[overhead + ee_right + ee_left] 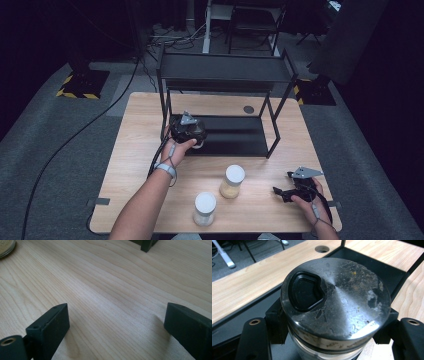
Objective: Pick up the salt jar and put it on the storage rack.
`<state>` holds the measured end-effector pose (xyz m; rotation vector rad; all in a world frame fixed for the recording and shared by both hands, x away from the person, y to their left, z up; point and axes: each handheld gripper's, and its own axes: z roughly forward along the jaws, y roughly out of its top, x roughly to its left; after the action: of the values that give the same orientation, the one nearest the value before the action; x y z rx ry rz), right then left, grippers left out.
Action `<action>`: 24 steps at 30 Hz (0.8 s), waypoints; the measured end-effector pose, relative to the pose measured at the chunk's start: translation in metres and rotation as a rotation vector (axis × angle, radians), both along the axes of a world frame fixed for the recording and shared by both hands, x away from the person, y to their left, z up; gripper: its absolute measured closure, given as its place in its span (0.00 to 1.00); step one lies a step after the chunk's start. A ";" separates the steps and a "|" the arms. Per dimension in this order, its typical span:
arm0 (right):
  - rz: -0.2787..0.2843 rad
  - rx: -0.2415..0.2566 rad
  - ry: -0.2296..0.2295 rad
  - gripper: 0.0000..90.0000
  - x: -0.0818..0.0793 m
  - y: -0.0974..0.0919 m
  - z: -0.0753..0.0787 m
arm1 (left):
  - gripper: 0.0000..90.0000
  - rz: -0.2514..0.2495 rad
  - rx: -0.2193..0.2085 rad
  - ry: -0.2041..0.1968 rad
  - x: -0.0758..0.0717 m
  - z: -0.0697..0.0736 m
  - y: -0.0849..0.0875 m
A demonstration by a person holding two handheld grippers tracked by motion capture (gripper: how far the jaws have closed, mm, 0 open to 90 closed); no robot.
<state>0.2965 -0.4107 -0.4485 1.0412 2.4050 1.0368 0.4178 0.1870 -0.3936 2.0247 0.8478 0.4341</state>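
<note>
Pale wood table on grey carpet, dark room, black two-shelf rack sitting at the back.

Three jars total: two white-lidded ones out front, plus a metal-lidded jar clamped in the left gripper right at the rack's bottom shelf. Right gripper rests low on the wood, jaws wide apart, nothing between them.

The table was pale wood with a wavy grain. On it stood a black shelf rack. Near the rack, two jars had white lids; one held something yellowish, perhaps grain. The jar lid was scuffed dark metal with a black insert.
</note>
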 end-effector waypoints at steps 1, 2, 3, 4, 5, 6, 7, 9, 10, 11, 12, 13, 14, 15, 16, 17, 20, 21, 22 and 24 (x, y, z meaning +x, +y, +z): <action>0.000 0.000 0.000 0.07 0.000 0.000 0.000 | 0.33 -0.002 -0.003 0.006 0.001 -0.002 0.000; 0.000 0.000 0.000 0.07 0.000 0.000 0.000 | 0.33 -0.007 0.000 0.012 0.004 -0.003 0.001; 0.000 0.000 0.000 0.07 0.000 0.000 0.000 | 0.33 -0.007 0.002 0.016 0.005 -0.004 0.001; 0.000 0.000 0.000 0.07 0.000 0.000 0.000 | 0.33 -0.008 0.010 0.018 0.005 -0.004 0.001; 0.000 0.000 0.000 0.07 0.000 0.000 0.000 | 0.33 -0.004 0.012 0.019 0.006 -0.005 0.000; 0.000 0.000 0.000 0.07 0.000 0.000 0.000 | 0.33 -0.005 0.014 0.022 0.006 -0.005 0.001; 0.000 0.000 0.000 0.07 0.000 0.000 0.000 | 0.33 -0.004 0.015 0.026 0.007 -0.005 0.001; 0.000 0.000 0.000 0.07 0.000 0.000 0.000 | 0.33 -0.003 0.022 0.029 0.008 -0.006 0.001; 0.000 0.000 0.000 0.07 0.000 0.000 0.000 | 0.33 -0.001 0.024 0.031 0.008 -0.006 0.001; 0.000 0.000 0.000 0.07 0.000 0.000 0.000 | 0.33 -0.001 0.026 0.033 0.008 -0.006 0.001; 0.000 0.000 0.000 0.07 0.000 0.000 0.000 | 0.33 0.000 0.029 0.037 0.009 -0.007 0.002; 0.000 0.000 0.000 0.07 0.000 0.000 0.000 | 0.33 0.003 0.029 0.041 0.009 -0.007 0.001; 0.000 0.000 0.000 0.07 0.000 0.000 0.000 | 0.33 0.003 0.032 0.044 0.009 -0.008 0.001; 0.000 0.000 0.000 0.07 0.000 0.000 0.000 | 0.33 0.006 0.040 0.048 0.009 -0.008 -0.001; 0.000 0.000 0.000 0.07 0.000 0.000 0.000 | 0.33 0.007 0.034 0.044 0.009 -0.009 0.000; 0.000 0.000 0.000 0.07 0.000 0.000 0.000 | 0.33 0.008 0.033 0.045 0.009 -0.009 0.000; 0.000 0.000 0.000 0.07 0.000 0.000 0.000 | 0.33 0.004 0.033 0.047 0.010 -0.009 0.001; 0.000 0.000 0.000 0.07 0.000 0.000 0.000 | 0.33 0.001 0.037 0.049 0.010 -0.008 0.001; 0.000 0.000 0.000 0.07 0.000 0.000 0.000 | 0.33 0.004 0.050 0.053 0.010 -0.006 -0.001; 0.000 0.000 0.000 0.07 0.000 0.000 0.000 | 0.29 0.022 0.104 0.035 0.005 0.001 -0.010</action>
<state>0.2964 -0.4106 -0.4485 1.0413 2.4046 1.0365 0.4227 0.1770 -0.3921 2.1260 0.8860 0.4646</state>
